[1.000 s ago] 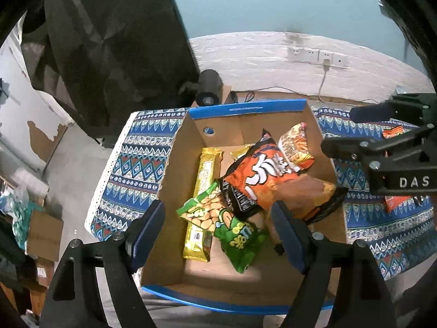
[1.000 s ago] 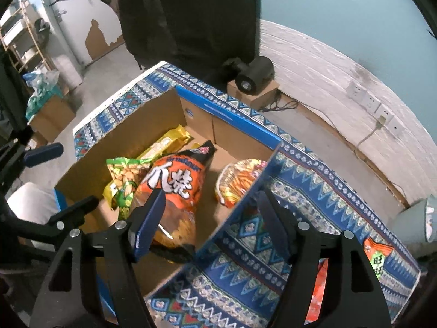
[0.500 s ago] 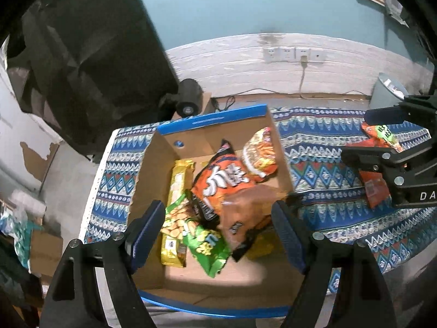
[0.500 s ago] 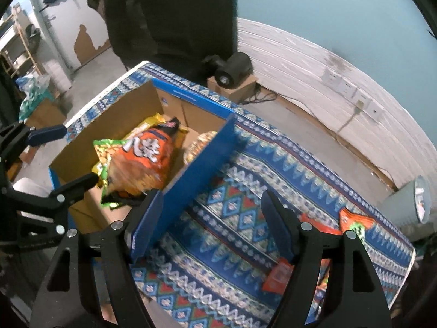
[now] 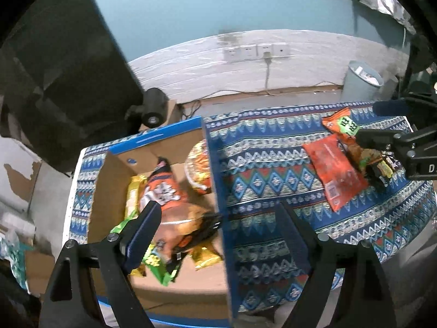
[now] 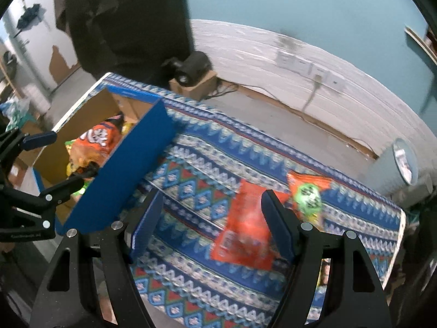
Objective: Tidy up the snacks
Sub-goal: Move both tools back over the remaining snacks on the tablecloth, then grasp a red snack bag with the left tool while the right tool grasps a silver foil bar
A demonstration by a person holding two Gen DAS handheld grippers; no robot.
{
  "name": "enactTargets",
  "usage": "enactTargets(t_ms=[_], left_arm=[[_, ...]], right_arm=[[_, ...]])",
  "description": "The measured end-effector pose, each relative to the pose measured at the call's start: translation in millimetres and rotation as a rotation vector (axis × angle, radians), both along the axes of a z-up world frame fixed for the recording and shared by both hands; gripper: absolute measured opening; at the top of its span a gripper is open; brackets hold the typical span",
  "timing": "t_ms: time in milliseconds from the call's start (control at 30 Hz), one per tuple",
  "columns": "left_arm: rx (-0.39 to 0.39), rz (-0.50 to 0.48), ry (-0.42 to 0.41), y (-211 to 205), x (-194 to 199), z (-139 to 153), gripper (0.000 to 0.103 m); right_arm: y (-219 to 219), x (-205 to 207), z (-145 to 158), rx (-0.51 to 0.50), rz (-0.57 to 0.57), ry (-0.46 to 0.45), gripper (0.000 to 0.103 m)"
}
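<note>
A cardboard box with blue outer walls (image 5: pixel 218 180) (image 6: pixel 131 164) sits on the left of the patterned cloth. It holds an orange chip bag (image 5: pixel 164 194) (image 6: pixel 98 142), a yellow pack (image 5: pixel 132 194), a green pack (image 5: pixel 155 262) and a round noodle pack (image 5: pixel 198 166). On the cloth to the right lie a flat red packet (image 5: pixel 336 172) (image 6: pixel 245 229), an orange-and-green packet (image 5: pixel 341 121) (image 6: pixel 308 196) and a dark snack pile (image 5: pixel 374 161). My left gripper (image 5: pixel 218 235) is open over the box's right wall. My right gripper (image 6: pixel 213 229) is open above the red packet.
The table cloth (image 5: pixel 273 164) ends at the near and right edges. A black camera on a small box (image 5: pixel 153 109) (image 6: pixel 191 68) stands behind the table. A grey bin (image 5: pixel 360 82) (image 6: pixel 401 161) stands at the back right. Wall sockets (image 5: pixel 256 52) and a dark curtain sit behind.
Both grippers have swung right, away from the box and toward the loose packets on the cloth. Both stayed open and empty. The box contents have not moved.
</note>
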State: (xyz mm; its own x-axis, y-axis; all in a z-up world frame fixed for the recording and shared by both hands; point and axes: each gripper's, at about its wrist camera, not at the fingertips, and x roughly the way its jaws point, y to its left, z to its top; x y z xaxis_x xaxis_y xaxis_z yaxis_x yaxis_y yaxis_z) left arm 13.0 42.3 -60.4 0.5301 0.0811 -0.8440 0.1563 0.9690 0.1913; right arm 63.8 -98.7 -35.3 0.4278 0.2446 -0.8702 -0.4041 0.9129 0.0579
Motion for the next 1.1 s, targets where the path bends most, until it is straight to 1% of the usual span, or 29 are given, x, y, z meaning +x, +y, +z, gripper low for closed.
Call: enactTargets(t_ms=[167, 500, 700, 800, 1100], left_arm=[[-0.029, -0.027, 0.027, -21.9, 7.7, -3.4, 0.087], [-0.043, -0.076, 0.092, -70.0, 23.9, -18.9, 0.087], [-0.053, -0.088, 0.131, -91.2, 35.9, -32.2, 0.087], [-0.072, -0.091, 0.153, -99.6, 43.0, -38.5, 0.087], [-0.073, -0.103, 0.199, -129.4, 65.2, -62.7, 0.087]], right_arm=[[-38.3, -5.6, 2.8, -0.01, -0.044, -0.01, 0.075], [-103.2, -12.4, -3.6, -0.048, -0.115, 0.003, 0.075], [-136.9, -7.4, -18.5, -0.061, -0.162, 0.036, 0.075], [-149.1, -2.7, -27.1, -0.076, -0.168, 0.049, 0.075], [-181.9, 17.9, -54.1, -0.11, -0.174, 0.097, 0.075]])
